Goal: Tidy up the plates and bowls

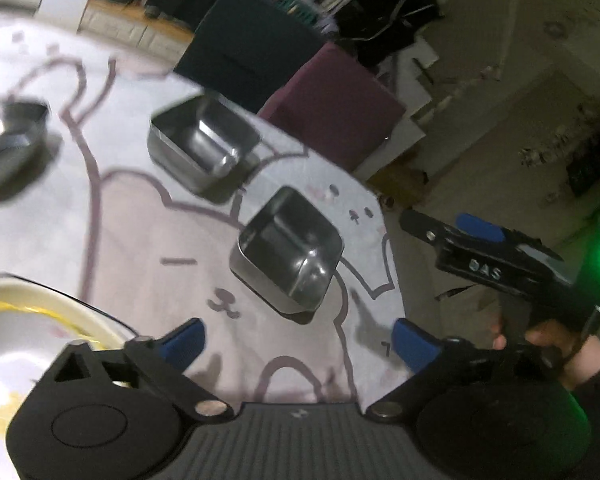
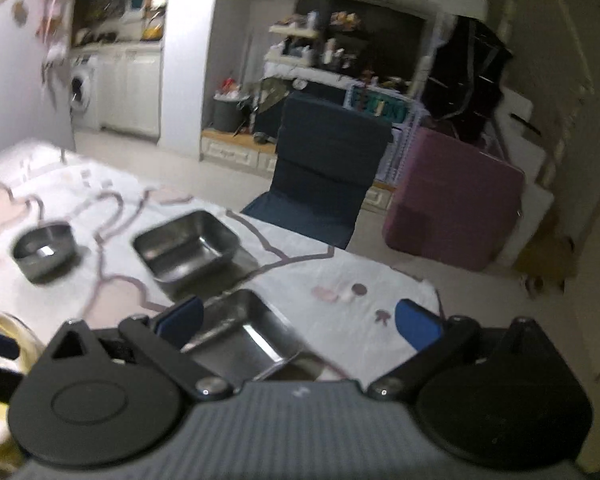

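Observation:
Three steel dishes stand on the patterned cloth: a small bowl (image 1: 8,136) (image 2: 44,252) at the left, a square dish (image 1: 204,144) (image 2: 188,244) in the middle, and a second square dish (image 1: 288,252) (image 2: 240,332) nearest the table's right edge. A white plate with a yellow rim (image 1: 40,320) (image 2: 0,332) lies at the lower left. My left gripper (image 1: 298,342) is open over bare cloth, short of the near square dish. My right gripper (image 2: 300,324) (image 1: 444,228) is open above the table's corner, and the near dish lies under its left finger (image 2: 180,320).
The table (image 1: 140,240) is covered by a white cloth with pink cartoon outlines; its right edge drops to the floor. Beyond the far edge stand a dark blue chair (image 2: 328,176) and a maroon box (image 2: 452,204). A hand (image 1: 560,352) holds the right gripper.

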